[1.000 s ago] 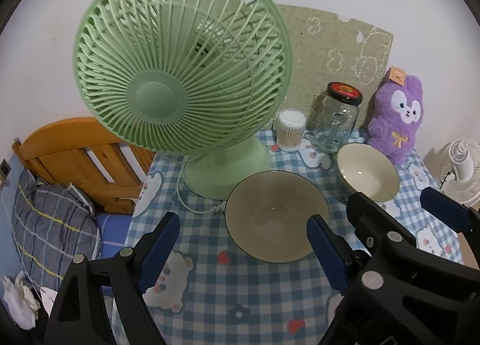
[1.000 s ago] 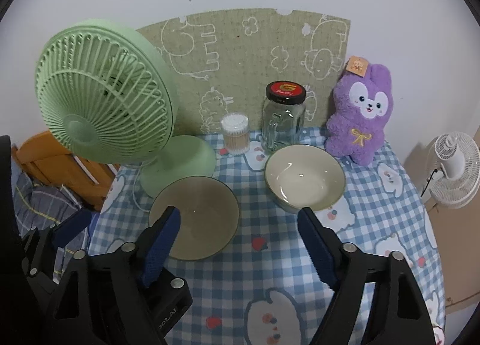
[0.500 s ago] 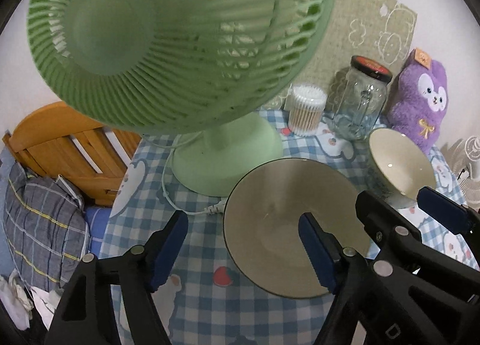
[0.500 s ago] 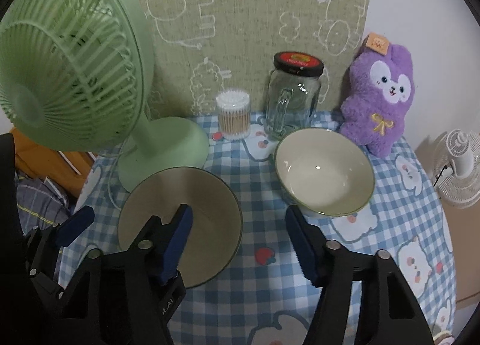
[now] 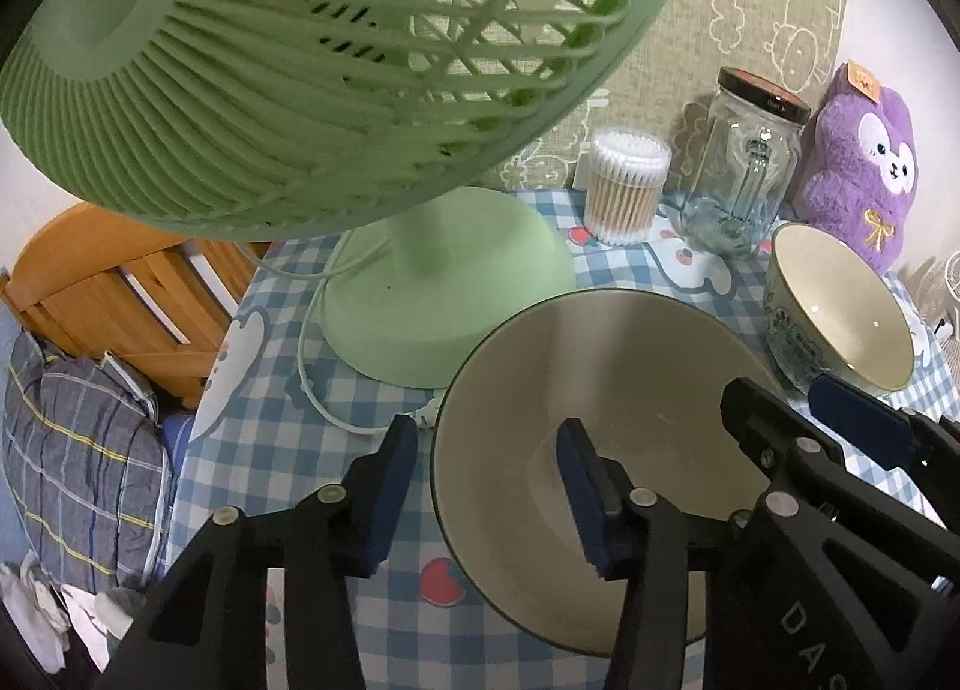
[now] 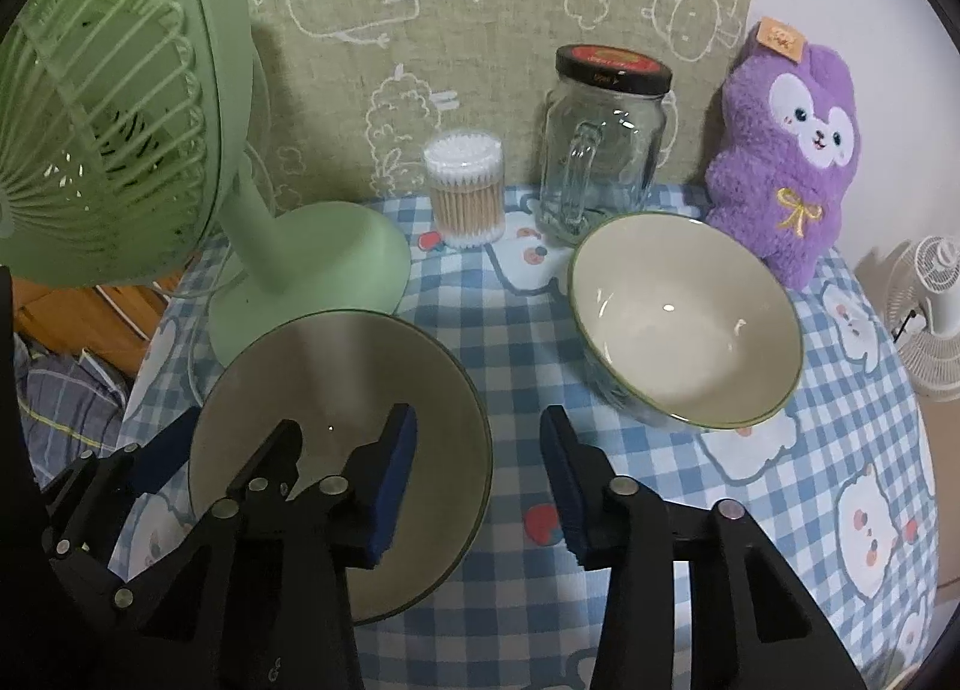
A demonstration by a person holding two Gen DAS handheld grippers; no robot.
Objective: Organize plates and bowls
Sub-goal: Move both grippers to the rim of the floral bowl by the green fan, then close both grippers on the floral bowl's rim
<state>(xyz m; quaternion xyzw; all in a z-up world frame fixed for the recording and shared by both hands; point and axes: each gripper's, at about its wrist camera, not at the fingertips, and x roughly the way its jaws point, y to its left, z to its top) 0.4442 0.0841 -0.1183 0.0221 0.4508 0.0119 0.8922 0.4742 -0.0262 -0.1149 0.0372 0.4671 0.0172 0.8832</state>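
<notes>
The round pale-green plastic fan (image 5: 312, 60) runs off the left-wrist picture's top edge, its grille close and soft. The black gripper arms hide the near rim of the wide shallow cream plate (image 5: 630, 366). The small white fan (image 6: 936, 306) is cropped at the right.

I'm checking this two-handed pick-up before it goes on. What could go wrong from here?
1. Both grippers are closing on one plate, the left gripper on its left rim and the right gripper on its right rim. Uneven grip could tilt it.
2. The fan base and its white cord sit right beside the plate; lifting might snag the cord.
3. The bowl stands close and could be bumped.
</notes>
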